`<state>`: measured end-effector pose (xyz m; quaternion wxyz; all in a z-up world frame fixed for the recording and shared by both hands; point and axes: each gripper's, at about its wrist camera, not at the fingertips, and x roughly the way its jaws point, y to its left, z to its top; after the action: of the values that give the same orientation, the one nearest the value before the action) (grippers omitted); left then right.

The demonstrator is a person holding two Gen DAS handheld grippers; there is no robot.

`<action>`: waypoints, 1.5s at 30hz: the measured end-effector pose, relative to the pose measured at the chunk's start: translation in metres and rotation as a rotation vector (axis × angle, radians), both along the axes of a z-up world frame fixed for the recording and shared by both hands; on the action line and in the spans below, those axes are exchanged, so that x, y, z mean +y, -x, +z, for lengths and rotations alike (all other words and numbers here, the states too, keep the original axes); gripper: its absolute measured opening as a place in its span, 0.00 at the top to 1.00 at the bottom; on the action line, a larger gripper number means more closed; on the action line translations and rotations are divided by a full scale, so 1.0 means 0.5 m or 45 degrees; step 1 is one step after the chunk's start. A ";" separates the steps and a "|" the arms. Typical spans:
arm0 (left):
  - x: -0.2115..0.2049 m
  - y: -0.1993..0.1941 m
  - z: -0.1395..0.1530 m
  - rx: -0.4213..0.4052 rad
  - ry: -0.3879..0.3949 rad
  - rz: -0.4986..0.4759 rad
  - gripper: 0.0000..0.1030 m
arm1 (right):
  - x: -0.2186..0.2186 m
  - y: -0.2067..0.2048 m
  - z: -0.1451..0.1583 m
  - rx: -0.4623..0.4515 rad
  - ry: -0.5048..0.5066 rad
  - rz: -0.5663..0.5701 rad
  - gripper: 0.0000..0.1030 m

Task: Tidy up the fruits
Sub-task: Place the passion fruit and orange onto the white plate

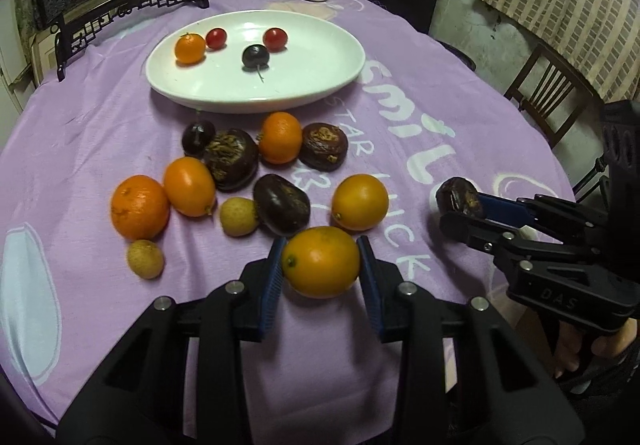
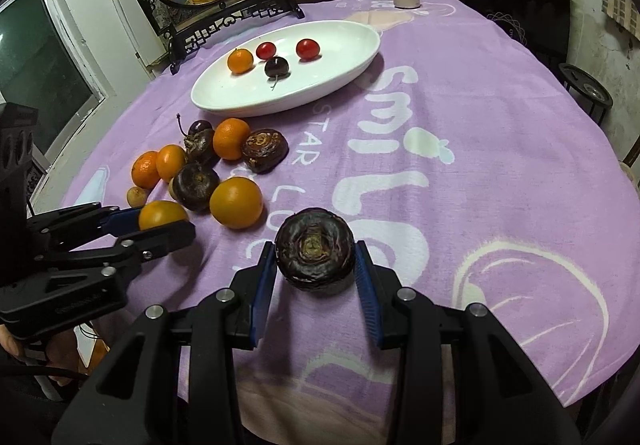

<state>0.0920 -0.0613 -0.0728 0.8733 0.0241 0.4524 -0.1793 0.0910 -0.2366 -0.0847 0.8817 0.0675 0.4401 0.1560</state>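
Left claw [image 1: 322,265] pinching orange fruit [image 1: 321,261], lower centre | right claw [image 2: 316,263] pinching dark chestnut-like fruit [image 2: 315,253] | white plate [image 1: 320,85] upper centre on counter [image 1: 460,149]

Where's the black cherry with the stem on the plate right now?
In the left wrist view the black cherry lies mid-plate on the white plate, just below and between two red cherry tomatoes, right of the small orange.

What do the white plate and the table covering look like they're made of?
White plate: likely glazed ceramic or porcelain, though melamine is possible; smooth, glossy, with bright reflections on its surface. Table covering: soft woven or fleece-like fabric, matte purple with printed white lettering; it wrinkles and drapes over the table edge.
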 end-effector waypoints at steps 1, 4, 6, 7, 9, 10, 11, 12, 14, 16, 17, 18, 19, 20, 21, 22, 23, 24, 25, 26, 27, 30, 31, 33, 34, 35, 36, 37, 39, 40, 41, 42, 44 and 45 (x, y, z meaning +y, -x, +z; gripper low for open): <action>0.008 0.000 0.006 -0.003 0.008 0.001 0.65 | 0.002 -0.002 0.002 -0.002 0.004 0.001 0.62; 0.031 -0.008 0.028 -0.027 0.017 0.016 0.65 | 0.011 -0.012 0.011 -0.009 0.020 0.011 0.62; 0.054 -0.025 0.051 -0.062 0.004 0.032 0.65 | 0.018 -0.026 0.021 -0.019 0.030 0.018 0.62; 0.062 -0.034 0.059 -0.077 -0.006 0.042 0.65 | 0.022 -0.034 0.027 -0.026 0.034 0.024 0.62; 0.082 -0.066 0.080 -0.105 -0.030 0.073 0.65 | 0.028 -0.057 0.041 -0.043 0.040 0.035 0.62; 0.095 -0.100 0.093 -0.110 -0.043 0.100 0.65 | 0.033 -0.075 0.051 -0.053 0.046 0.044 0.62; 0.102 -0.122 0.100 -0.108 -0.046 0.109 0.65 | 0.036 -0.090 0.060 -0.061 0.052 0.052 0.62; 0.107 -0.150 0.107 -0.104 -0.046 0.118 0.65 | 0.043 -0.116 0.075 -0.078 0.059 0.065 0.62; 0.116 -0.223 0.127 -0.097 -0.047 0.143 0.65 | 0.051 -0.162 0.101 -0.108 0.057 0.079 0.62; 0.117 -0.303 0.142 -0.075 -0.031 0.171 0.65 | 0.059 -0.239 0.129 -0.121 0.026 0.086 0.62; 0.114 -0.339 0.146 -0.062 -0.025 0.179 0.65 | 0.062 -0.272 0.135 -0.117 0.022 0.081 0.62; 0.110 -0.373 0.147 -0.049 -0.021 0.187 0.65 | 0.064 -0.299 0.137 -0.112 0.023 0.080 0.62; 0.103 -0.411 0.143 -0.033 -0.024 0.201 0.65 | 0.070 -0.337 0.134 -0.098 0.029 0.084 0.62; 0.095 -0.437 0.137 -0.020 -0.033 0.209 0.65 | 0.077 -0.371 0.125 -0.071 0.041 0.091 0.62; 0.086 -0.461 0.126 -0.002 -0.041 0.210 0.65 | 0.080 -0.397 0.113 -0.043 0.057 0.089 0.62; 0.076 -0.487 0.111 0.023 -0.037 0.210 0.65 | 0.083 -0.420 0.099 -0.015 0.077 0.083 0.62; 0.070 -0.502 0.101 0.045 -0.027 0.207 0.65 | 0.087 -0.449 0.078 0.021 0.106 0.082 0.62; 0.064 -0.516 0.091 0.066 -0.021 0.203 0.65 | 0.090 -0.462 0.065 0.042 0.121 0.085 0.62; 0.058 -0.530 0.080 0.084 -0.023 0.200 0.65 | 0.092 -0.474 0.055 0.059 0.131 0.087 0.62; 0.053 -0.542 0.071 0.093 -0.029 0.199 0.65 | 0.092 -0.485 0.043 0.073 0.141 0.090 0.62; 0.049 -0.554 0.062 0.105 -0.033 0.194 0.65 | 0.094 -0.490 0.038 0.077 0.145 0.093 0.62; 0.043 -0.569 0.048 0.120 -0.029 0.187 0.65 | 0.092 -0.502 0.030 0.080 0.143 0.092 0.62; 0.042 -0.572 0.045 0.122 -0.029 0.183 0.65 | 0.092 -0.503 0.029 0.079 0.140 0.093 0.62; 0.041 -0.577 0.040 0.127 -0.027 0.181 0.65 | 0.093 -0.503 0.025 0.075 0.140 0.096 0.61; 0.041 -0.580 0.036 0.132 -0.026 0.184 0.64 | 0.095 -0.504 0.024 0.072 0.148 0.098 0.61; 0.042 -0.581 0.035 0.137 -0.025 0.187 0.64 | 0.098 -0.504 0.024 0.072 0.157 0.098 0.59; 0.043 -0.583 0.035 0.137 -0.016 0.188 0.59 | 0.100 -0.504 0.026 0.067 0.171 0.093 0.49; 0.045 -0.580 0.040 0.136 0.008 0.181 0.54 | 0.099 -0.500 0.032 0.049 0.183 0.076 0.39; 0.052 -0.564 0.060 0.100 0.019 0.183 0.37 | 0.097 -0.486 0.050 0.009 0.187 0.062 0.39; 0.059 -0.545 0.078 0.059 0.016 0.184 0.35 | 0.094 -0.473 0.063 -0.001 0.179 0.068 0.39; 0.063 -0.530 0.089 0.036 0.022 0.179 0.34 | 0.090 -0.456 0.076 -0.008 0.165 0.069 0.39; 0.071 -0.508 0.104 0.013 0.037 0.169 0.32 | 0.087 -0.443 0.084 -0.012 0.154 0.070 0.36; 0.094 -0.447 0.133 -0.041 0.074 0.167 0.19 | 0.084 -0.399 0.104 -0.020 0.112 0.088 0.32; 0.106 -0.414 0.144 -0.073 0.080 0.175 0.16 | 0.081 -0.365 0.112 -0.026 0.088 0.103 0.32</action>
<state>0.2990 -0.0085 -0.0007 0.8964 -0.0293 0.4220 -0.1322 0.2737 -0.1959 -0.0286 0.8809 0.0176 0.4386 0.1769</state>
